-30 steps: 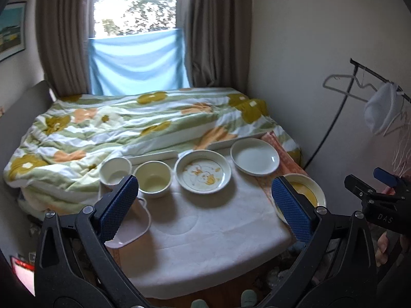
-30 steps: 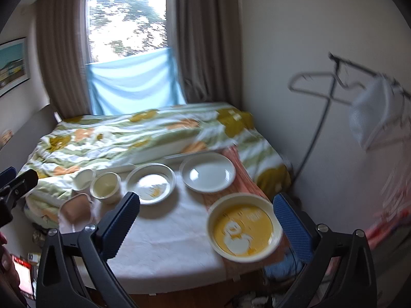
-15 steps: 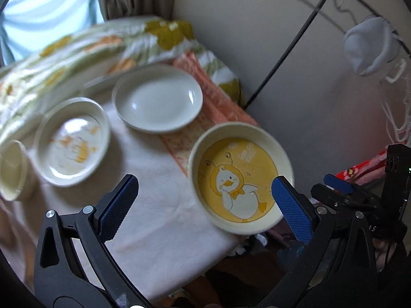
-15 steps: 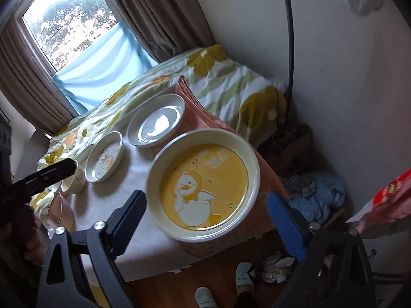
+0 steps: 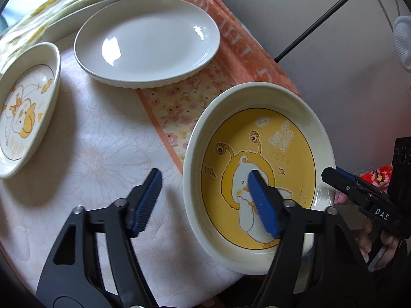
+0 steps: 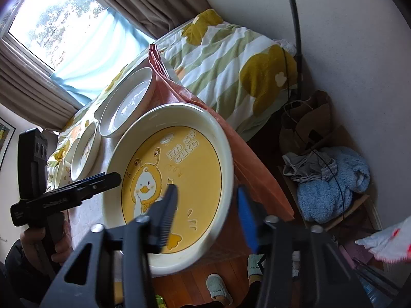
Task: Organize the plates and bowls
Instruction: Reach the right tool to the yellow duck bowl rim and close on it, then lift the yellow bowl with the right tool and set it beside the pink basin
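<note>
Rim-straddling is seen w/ both tools, jaws just closing but not yet pinching: left tool (image 5: 205, 202) at near-left rim, right tool (image 6: 208, 210) at right rim of round cream-rimmed yellow duck-print ceramic dish (image 5: 259, 174) at bench (image 5: 97, 154) corner.

Duck bowl (image 5: 257, 118) sits at the table's near right corner, partly on the runner cloth (image 5: 239, 54) that lies along the right edge. Plain plate (image 5: 146, 38) lies behind it and to the left, its right part on the runner. Small duck plate (image 5: 23, 107) sits left of the plain plate, on the tablecloth (image 5: 102, 154). Quilt (image 6: 231, 61) lies behind the table on the bed. Left gripper (image 5: 205, 200) straddles the duck bowl's left rim (one finger inside, one outside over the tablecloth). Right gripper (image 6: 206, 213) straddles the bowl's right rim likewise. Clothes heap (image 6: 331, 182) lies on the floor right of the table.
</note>
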Demonstrator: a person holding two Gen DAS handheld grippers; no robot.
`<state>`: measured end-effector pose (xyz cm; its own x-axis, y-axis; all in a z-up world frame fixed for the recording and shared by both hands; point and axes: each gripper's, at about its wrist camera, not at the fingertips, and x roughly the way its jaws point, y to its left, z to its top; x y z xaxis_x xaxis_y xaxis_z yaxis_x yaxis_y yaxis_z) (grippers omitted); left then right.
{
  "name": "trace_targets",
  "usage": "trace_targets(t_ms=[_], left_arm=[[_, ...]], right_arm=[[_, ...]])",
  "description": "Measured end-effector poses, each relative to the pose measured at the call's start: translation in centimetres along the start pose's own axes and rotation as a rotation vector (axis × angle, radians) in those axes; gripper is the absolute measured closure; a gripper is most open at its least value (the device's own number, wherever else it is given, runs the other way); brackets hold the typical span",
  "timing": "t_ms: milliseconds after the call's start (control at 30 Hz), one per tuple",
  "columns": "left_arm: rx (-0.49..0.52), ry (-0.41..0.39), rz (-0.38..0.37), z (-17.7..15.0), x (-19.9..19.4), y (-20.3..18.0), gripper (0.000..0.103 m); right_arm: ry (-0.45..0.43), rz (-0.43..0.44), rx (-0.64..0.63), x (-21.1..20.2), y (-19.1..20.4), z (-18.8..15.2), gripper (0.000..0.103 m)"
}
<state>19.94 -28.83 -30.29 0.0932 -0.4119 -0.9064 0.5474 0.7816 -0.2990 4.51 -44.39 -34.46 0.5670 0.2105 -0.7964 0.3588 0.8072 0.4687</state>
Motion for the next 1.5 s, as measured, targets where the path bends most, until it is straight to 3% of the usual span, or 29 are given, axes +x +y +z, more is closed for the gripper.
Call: trace_targets(t_ms=[67, 133, 367, 500, 633, 800, 1067, 1300, 1500], left_arm=[[-0.005, 0.014, -0.002, 0.1, 0.5, 0.1, 0.061], [0.007, 0.023, 0.007, 0.0, 0.8, -0.1, 0.068], [0.021, 0.014, 0.039, -0.6, 1.5, -0.3, 0.082], [0.009, 0.001, 0.049, -1.0, 0.9, -0.4, 0.083], [0.036, -0.011, 0.094, -1.0, 0.6, -0.9, 0.084], [0.016, -0.024, 0.092, -1.5, -0.2, -0.9, 0.084], [-0.076, -0.110, 0.096, -2.4, -4.0, 1.3, 0.084], [-0.228, -0.226, 0.170, -5.1, -10.3, 4.9, 0.087], [-0.375, -0.284, 0.265, -9.4, -14.9, 8.9, 0.088]], right_arm=[[0.008, -0.001, -0.009, 0.5, -0.2, 0.3, 0.072], [0.011, 0.001, -0.006, 0.9, -0.5, 0.4, 0.074], [-0.002, -0.025, -0.012, 1.5, -0.6, 0.6, 0.082], [-0.008, -0.031, 0.003, 1.4, -1.1, 0.6, 0.092], [-0.008, -0.081, -0.050, 1.4, -0.3, 0.7, 0.092], [-0.019, -0.066, -0.070, 0.9, 0.1, 1.2, 0.092], [-0.027, -0.046, -0.174, 0.4, 2.6, 2.5, 0.092], [-0.014, 0.043, -0.366, 0.1, 8.5, 3.2, 0.092], [0.037, 0.157, -0.506, 1.7, 15.4, 2.4, 0.092]])
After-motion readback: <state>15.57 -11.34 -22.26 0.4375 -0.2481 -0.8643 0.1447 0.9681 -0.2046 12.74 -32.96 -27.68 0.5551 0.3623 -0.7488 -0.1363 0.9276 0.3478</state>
